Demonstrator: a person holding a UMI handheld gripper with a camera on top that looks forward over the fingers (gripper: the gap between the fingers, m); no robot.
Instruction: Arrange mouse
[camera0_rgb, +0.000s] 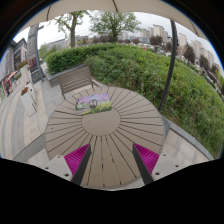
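Fingers (76, 157) standing spread apart, nothing between them, gripper (112, 160) hovering over round slatted table (130, 125); mat (95, 102) lying at 12 o'clock beyond them, mouse not discernible; best approaching slowly, centring on mat first.

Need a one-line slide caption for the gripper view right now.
Open tool hovers over a round slatted wooden table, with a mouse on a mat at the far side, a bench and hedge beyond.
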